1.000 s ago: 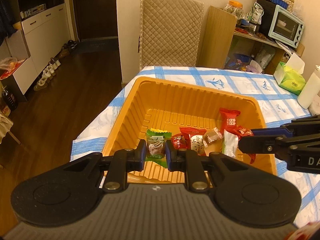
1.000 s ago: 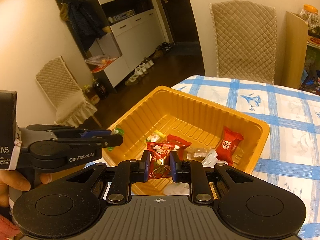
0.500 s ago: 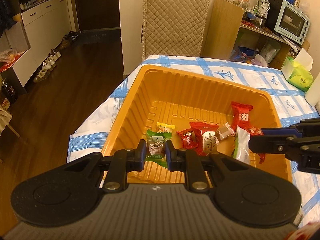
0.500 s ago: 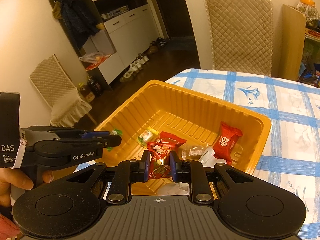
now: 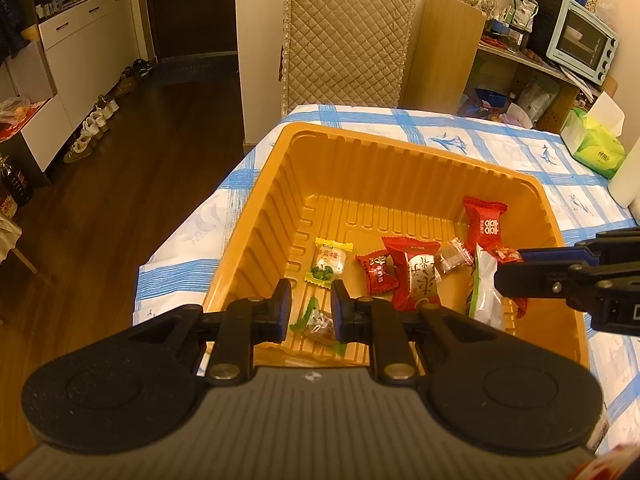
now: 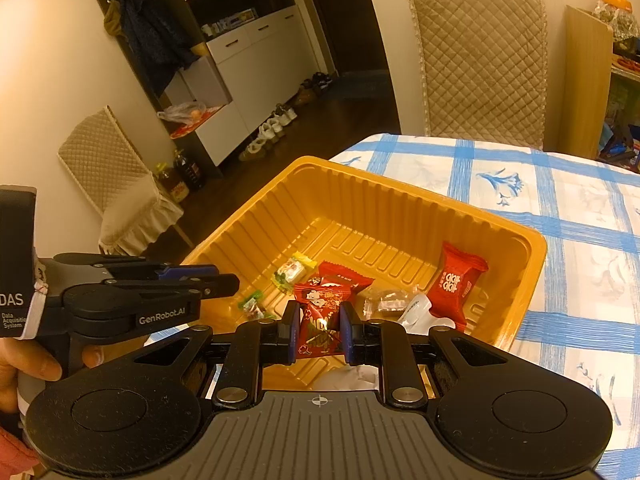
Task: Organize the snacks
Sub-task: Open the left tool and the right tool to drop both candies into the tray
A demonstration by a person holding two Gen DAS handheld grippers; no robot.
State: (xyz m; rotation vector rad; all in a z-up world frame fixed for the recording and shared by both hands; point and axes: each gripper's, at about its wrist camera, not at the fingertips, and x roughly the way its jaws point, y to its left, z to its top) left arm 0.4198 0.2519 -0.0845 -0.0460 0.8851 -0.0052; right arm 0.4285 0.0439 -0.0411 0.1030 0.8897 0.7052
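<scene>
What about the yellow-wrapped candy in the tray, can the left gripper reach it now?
Probably yes. The left gripper has open, empty jaws hovering just short of the yellow-wrapped candy, which lies uncovered on the tray floor, apart from the other snacks.

Left gripper (image 5: 311, 307) fingers parted above green-wrapped candy (image 5: 318, 325) lying in orange tray (image 5: 256, 232), checked tablecloth (image 5: 500, 140)
</scene>
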